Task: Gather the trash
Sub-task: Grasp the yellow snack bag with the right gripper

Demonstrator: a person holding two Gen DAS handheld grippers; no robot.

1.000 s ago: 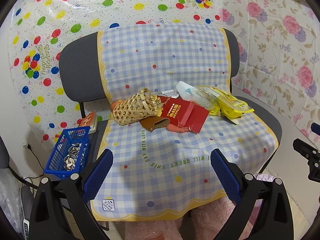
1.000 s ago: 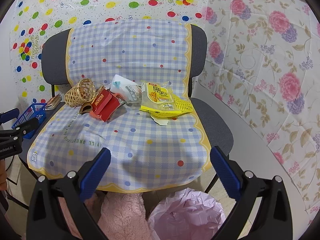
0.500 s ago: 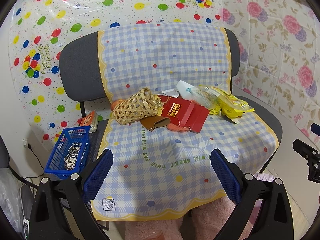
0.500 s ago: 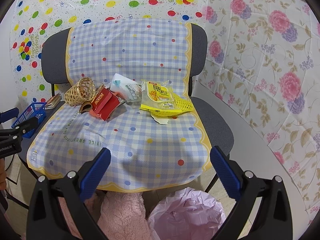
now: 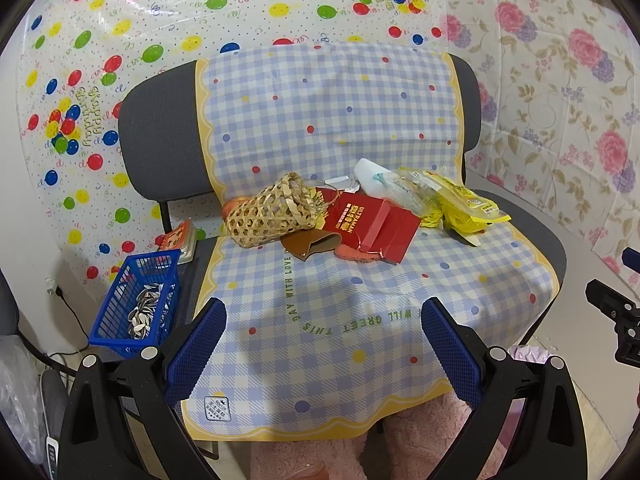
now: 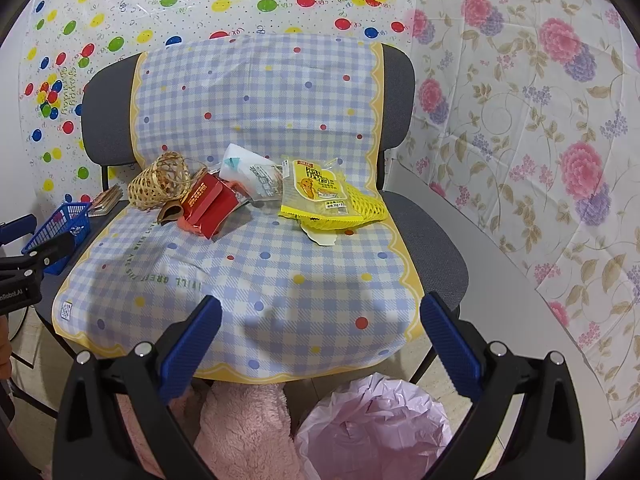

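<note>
Fingers (image 5: 196, 344) of the left gripper (image 5: 320, 344) and of the right gripper (image 6: 320, 340) were spread wide and empty, well short of the trash heaped at the back of the chair seat (image 6: 280, 272): red box (image 5: 372, 228), woven basket (image 5: 272, 212), yellow snack packet (image 6: 314, 192). The pink-lined bin (image 6: 372, 428) sat below the seat's front edge. I judged the overlapping wrappers risky: a pinch might drag neighbours off, or snag the loose checked cloth (image 5: 320, 120).
</note>
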